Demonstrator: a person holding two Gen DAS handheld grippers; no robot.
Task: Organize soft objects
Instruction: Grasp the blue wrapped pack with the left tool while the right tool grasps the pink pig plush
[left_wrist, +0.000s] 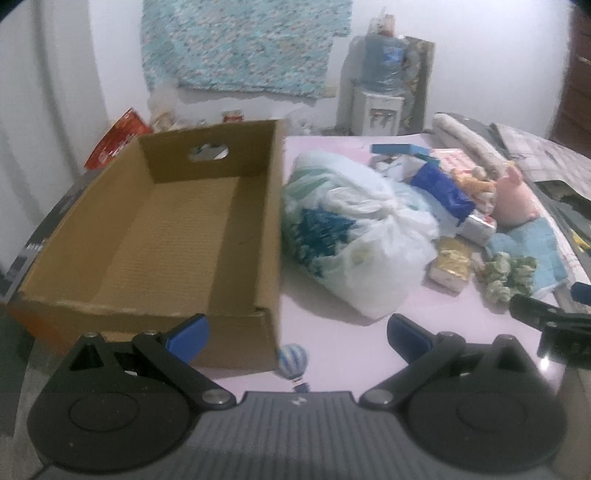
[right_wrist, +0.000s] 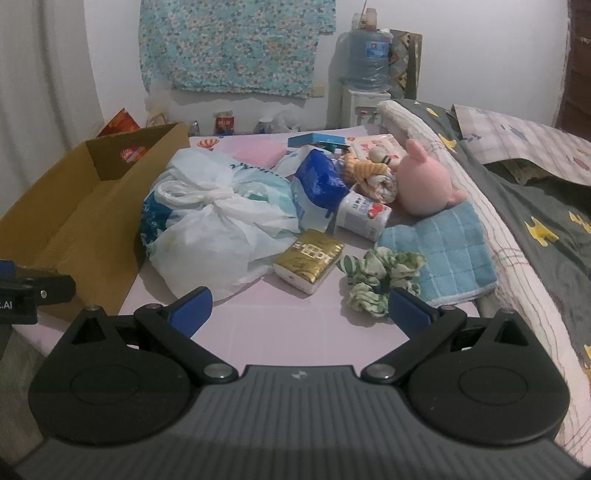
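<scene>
The cardboard box (left_wrist: 159, 229) sits bare inside at 10 o'clock on the pink bench (left_wrist: 332, 332). A knotted plastic bag (right_wrist: 218, 221) bulges with soft goods at 12 o'clock. Only the right view shows the bed (right_wrist: 535, 221) at 3 o'clock and the pink plush (right_wrist: 424, 181). Left hand-held gripper (left_wrist: 297, 334) and right hand-held gripper (right_wrist: 299, 306) both gape wide, holding nothing.

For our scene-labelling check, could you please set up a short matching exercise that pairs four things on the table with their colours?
Things:
1. plush toy
2. towel
3. tissue pack
4. cardboard box

Colours:
A. brown
B. gold
C. pink
D. light blue

Pairs: 1-C, 2-D, 3-B, 4-A
</scene>
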